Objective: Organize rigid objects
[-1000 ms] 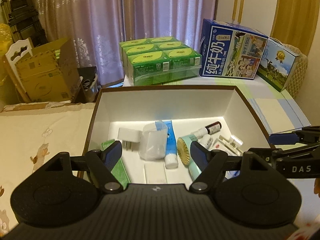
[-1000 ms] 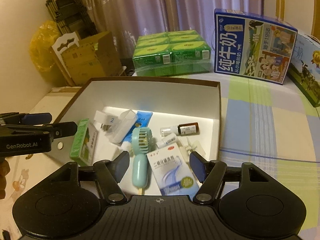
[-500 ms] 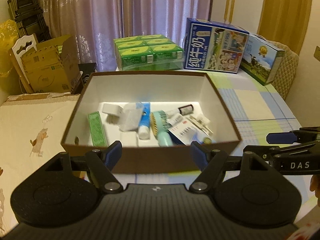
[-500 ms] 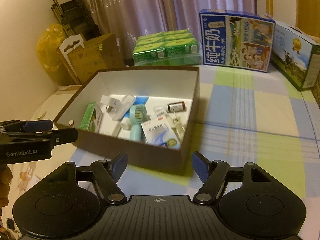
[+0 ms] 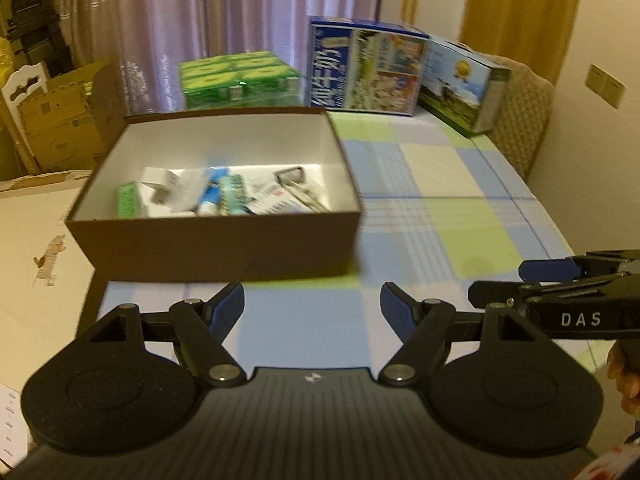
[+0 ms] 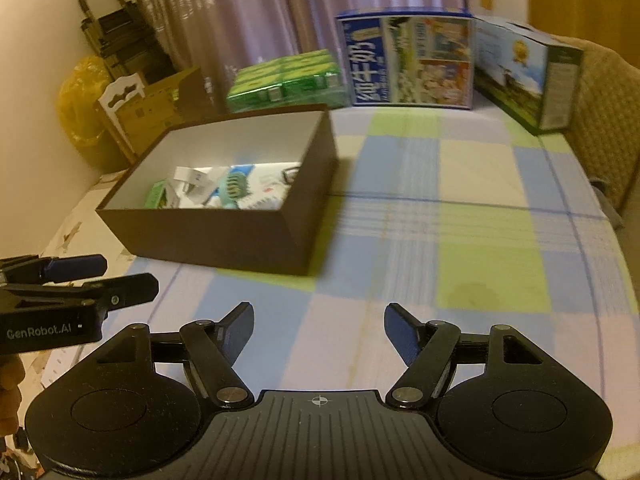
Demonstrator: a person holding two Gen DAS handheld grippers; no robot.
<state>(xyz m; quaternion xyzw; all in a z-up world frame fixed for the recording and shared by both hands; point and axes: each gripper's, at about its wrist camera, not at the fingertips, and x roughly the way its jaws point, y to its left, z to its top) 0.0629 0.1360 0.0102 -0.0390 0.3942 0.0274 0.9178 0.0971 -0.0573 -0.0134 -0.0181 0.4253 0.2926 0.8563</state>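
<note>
Left wrist view: the left gripper (image 5: 312, 306) hangs over bare checked cloth (image 5: 432, 184), jaws spread wide, nothing between them. Ahead sits the brown box (image 5: 216, 246), white inside, small items heaped on its floor: a green packet (image 5: 127, 199), a blue-and-white tube (image 5: 211, 196), a dark little bottle (image 5: 290, 175). Behind it stand a green carton pack (image 5: 236, 78) and a blue milk carton (image 5: 366, 70) against mauve curtains (image 5: 224, 12). Cardboard boxes (image 5: 60, 124) are stacked at far left.

Right wrist view: the right gripper (image 6: 319, 330) sits over the same cloth, well short of the box (image 6: 224, 236), jaws parted and empty. The left gripper (image 6: 76, 284) pokes in at the left edge. A yellow bag (image 6: 80, 100) slumps by the wall, and a quilted chair back (image 6: 604, 112) rises on the right.
</note>
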